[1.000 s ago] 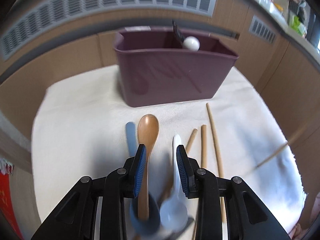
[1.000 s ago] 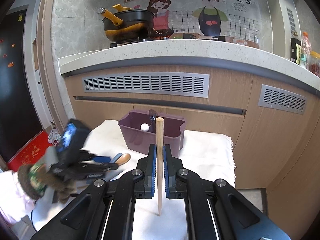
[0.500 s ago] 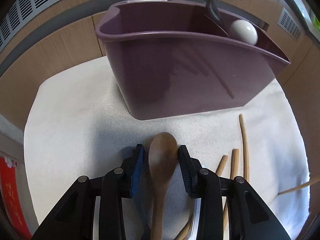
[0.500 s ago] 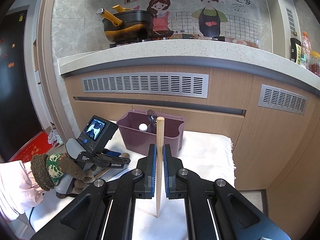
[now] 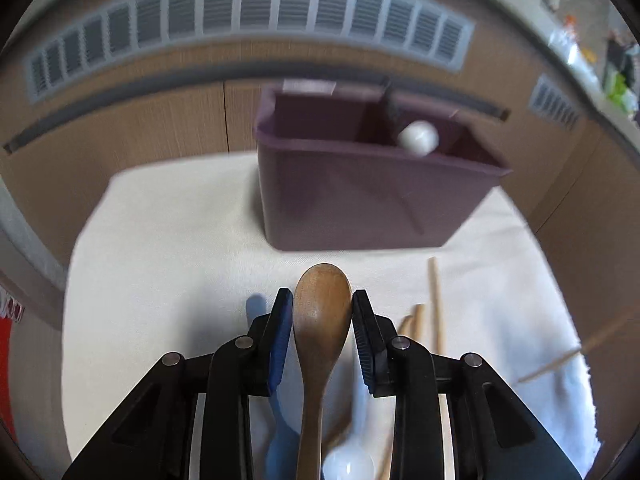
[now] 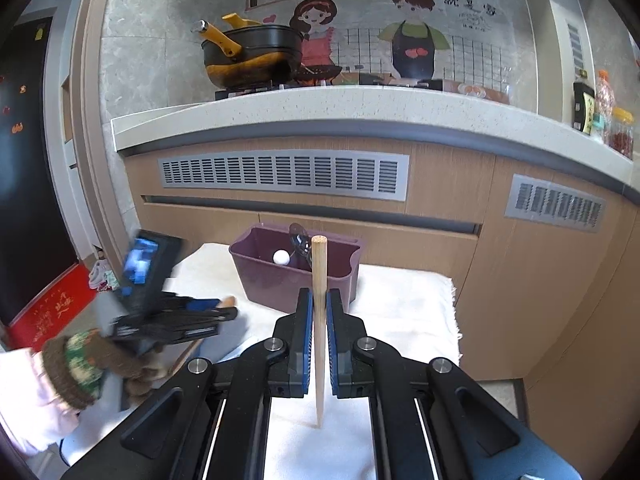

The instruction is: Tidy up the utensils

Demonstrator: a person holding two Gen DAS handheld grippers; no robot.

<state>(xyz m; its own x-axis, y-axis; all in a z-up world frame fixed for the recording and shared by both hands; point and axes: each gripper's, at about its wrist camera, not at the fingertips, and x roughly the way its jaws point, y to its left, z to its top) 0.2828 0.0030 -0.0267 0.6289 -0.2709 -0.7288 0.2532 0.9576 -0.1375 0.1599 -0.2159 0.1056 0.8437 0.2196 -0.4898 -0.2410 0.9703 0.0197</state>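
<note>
Left claw (image 5: pixel 322 312) is closing on the wooden spoon (image 5: pixel 322 320), pads against its bowl edges: light, stiff, smooth, better pinched at the neck. Ahead stands the purple bin (image 5: pixel 360 196). Right claw (image 6: pixel 319 316) pinches an upright chopstick (image 6: pixel 319 320).

left gripper (image 5: pixel 322 300) closing on wooden spoon (image 5: pixel 322 304), apparently lifted

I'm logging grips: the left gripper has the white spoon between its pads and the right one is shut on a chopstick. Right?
Not quite. In the left wrist view the left gripper has the wooden spoon between its closing pads; the white spoon lies on the cloth. The right gripper is indeed shut on a chopstick.
</note>
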